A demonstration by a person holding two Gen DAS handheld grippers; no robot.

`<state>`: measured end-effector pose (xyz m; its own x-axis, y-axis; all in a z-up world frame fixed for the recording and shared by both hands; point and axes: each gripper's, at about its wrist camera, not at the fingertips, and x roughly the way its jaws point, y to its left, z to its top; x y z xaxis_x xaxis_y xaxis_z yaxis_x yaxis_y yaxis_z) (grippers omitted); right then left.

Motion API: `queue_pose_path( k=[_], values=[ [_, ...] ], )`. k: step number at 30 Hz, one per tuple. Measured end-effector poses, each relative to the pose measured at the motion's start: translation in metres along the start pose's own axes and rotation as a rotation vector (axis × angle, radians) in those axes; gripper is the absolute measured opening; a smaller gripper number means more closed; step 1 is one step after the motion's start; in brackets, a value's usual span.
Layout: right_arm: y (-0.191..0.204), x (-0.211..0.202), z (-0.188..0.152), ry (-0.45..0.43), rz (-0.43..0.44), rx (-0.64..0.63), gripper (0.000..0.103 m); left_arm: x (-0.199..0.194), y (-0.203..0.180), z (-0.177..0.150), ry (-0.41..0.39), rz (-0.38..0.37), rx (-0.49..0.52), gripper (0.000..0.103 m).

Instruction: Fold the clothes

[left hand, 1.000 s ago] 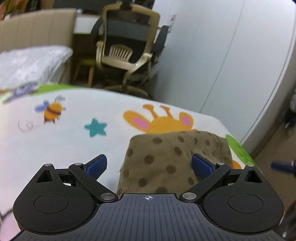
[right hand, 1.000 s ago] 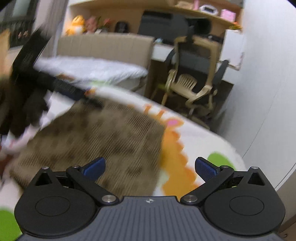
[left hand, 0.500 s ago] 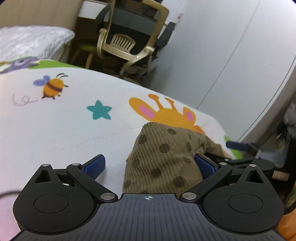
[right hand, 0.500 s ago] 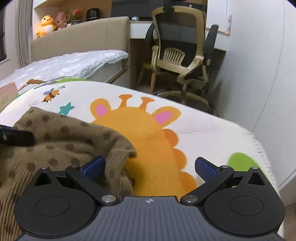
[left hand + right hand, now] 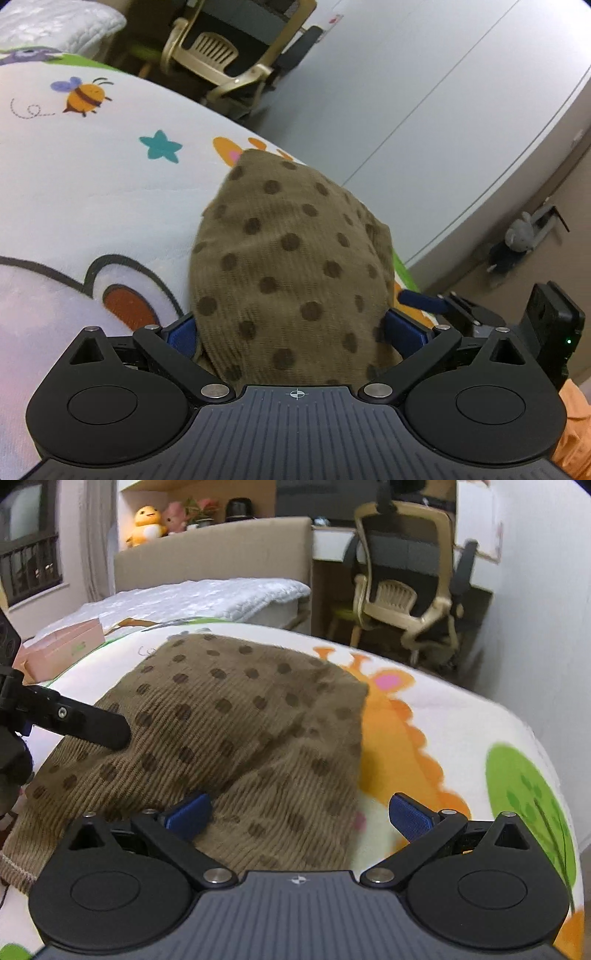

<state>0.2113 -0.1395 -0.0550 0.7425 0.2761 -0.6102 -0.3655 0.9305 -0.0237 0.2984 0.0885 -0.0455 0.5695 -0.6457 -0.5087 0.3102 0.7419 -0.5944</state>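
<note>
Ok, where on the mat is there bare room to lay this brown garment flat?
Bare mat lies left of the brown dotted garment, between the bee, the star and the animal print nearer the left gripper. The giraffe side is crowded: the right gripper works there.

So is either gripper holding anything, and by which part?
Neither clearly grips: the left gripper and the right gripper are open, each straddling the near end of the brown dotted garment.

Beige office chair (image 5: 406, 590), white quilted bed (image 5: 207, 598), pink box (image 5: 62, 648), yellow plush toy (image 5: 147, 520)
</note>
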Motion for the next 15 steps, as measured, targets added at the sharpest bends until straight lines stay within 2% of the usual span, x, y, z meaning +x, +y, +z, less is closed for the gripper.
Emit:
queue_pose_path(
  k=[3, 8, 10, 14, 15],
  values=[
    [0.022, 0.010, 0.014, -0.025, 0.000, -0.076, 0.103, -0.015, 0.010, 0.005, -0.042, -0.005, -0.017, 0.102],
    [0.069, 0.044, 0.044, -0.045, 0.056, -0.146, 0.103, -0.056, 0.044, 0.011, -0.127, 0.075, -0.063, 0.102],
    [0.091, 0.060, 0.055, -0.059, 0.068, -0.157, 0.103, -0.075, 0.060, 0.014, -0.172, 0.127, -0.076, 0.102],
    [0.118, 0.089, 0.077, -0.046, 0.084, -0.106, 0.103, -0.101, 0.084, 0.017, -0.268, 0.317, -0.058, 0.102],
    [0.118, 0.093, 0.079, -0.033, 0.092, -0.081, 0.103, -0.107, 0.088, 0.015, -0.276, 0.331, -0.079, 0.102]
  ],
)
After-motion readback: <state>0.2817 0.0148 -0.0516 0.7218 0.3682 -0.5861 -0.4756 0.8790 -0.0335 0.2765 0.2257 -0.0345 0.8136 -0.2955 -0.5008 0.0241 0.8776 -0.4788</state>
